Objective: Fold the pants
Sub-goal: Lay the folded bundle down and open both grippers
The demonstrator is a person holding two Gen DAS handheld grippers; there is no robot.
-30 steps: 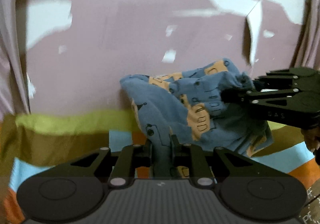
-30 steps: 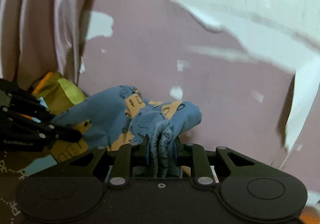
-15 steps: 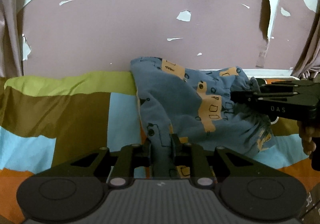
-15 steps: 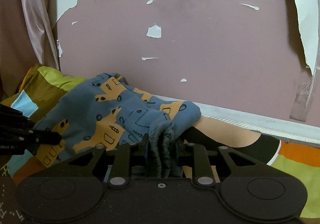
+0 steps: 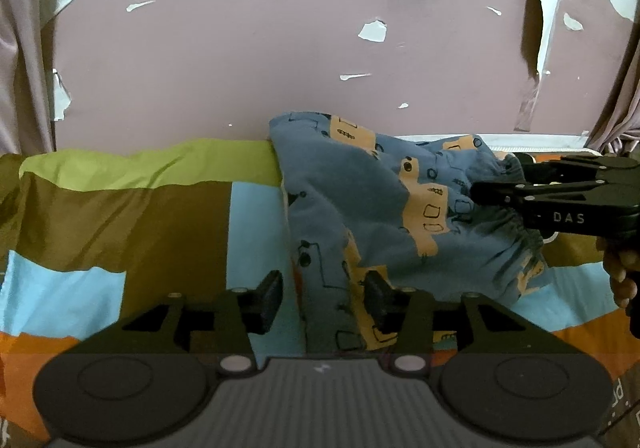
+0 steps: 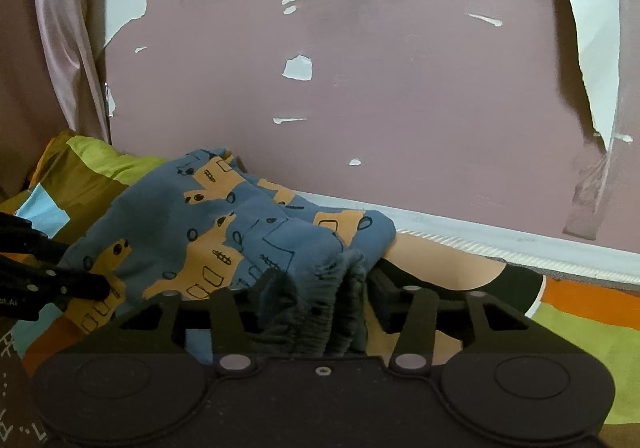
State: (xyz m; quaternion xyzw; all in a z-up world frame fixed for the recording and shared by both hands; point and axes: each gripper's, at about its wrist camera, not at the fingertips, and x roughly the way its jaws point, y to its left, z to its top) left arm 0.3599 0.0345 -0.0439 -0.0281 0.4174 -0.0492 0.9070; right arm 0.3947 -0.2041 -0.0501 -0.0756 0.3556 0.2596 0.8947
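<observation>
Biggest thing in the shot is the bedspread (image 5: 132, 216), a patchwork of green, brown, light blue and orange blocks, running up to a pink wall (image 5: 248, 60) with paint peeling off in patches. That's the work surface, and it's soft, so anything laid on it probably won't slide much.

The pants (image 5: 360, 208) sit on it at the far side, bunched up against the wall. Blue kids' pants with orange vehicle prints. They're not flat at all, more a rumpled heap with one strip trailing toward the near edge.

The left gripper (image 5: 323, 298) has its jaws spread apart, and that near strip of fabric lies in the gap between them without being pinched. Looks like the cloth is just resting there, so the person either means to let it lie or re-grab somewhere better.

The right gripper (image 6: 322, 298) is at the gathered elastic waistband (image 6: 320, 312). Its jaws are parted too, with the ruffled band sitting loosely between them, not squeezed. Makes sense as a spot: the waistband is the thickest, easiest edge to hold.

Just right of the pants, a bare leg in a black sock (image 6: 516, 284) lies along the wall.
</observation>
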